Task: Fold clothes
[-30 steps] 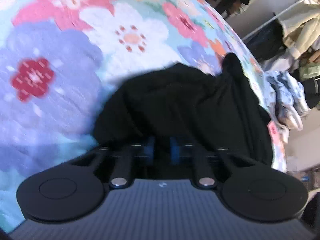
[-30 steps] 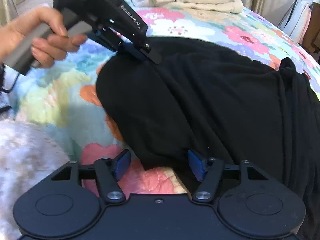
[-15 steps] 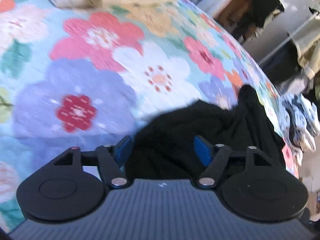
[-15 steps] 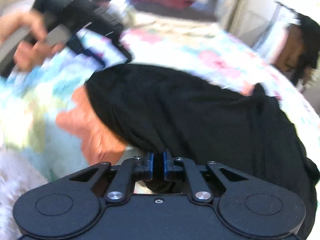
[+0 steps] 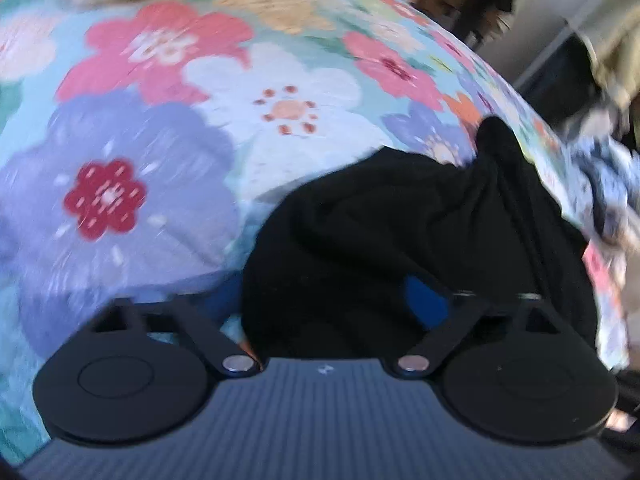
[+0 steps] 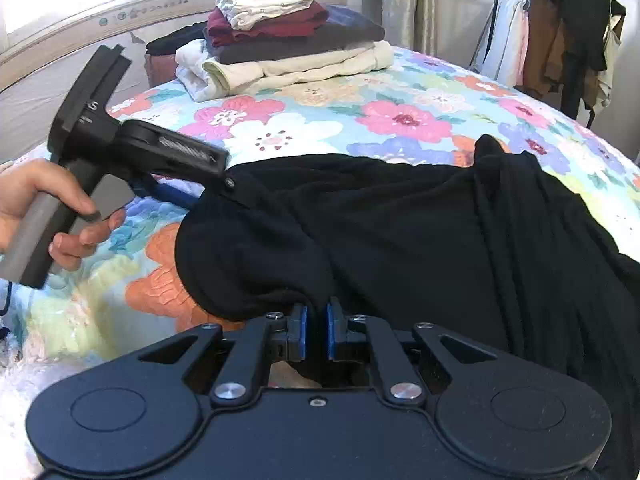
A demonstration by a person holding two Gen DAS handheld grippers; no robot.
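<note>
Bare floral bedspread (image 6: 400, 92) lies open between the black garment (image 6: 400, 232) and the folded stack (image 6: 288, 40).

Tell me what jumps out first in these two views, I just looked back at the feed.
The black garment sprawls across the near half of the flowered bedspread. The right tool is pinched shut on its near edge, and the left tool stands open around its left end, held in a hand. Behind, a stack of folded clothes sits at the bed's far end.
</note>
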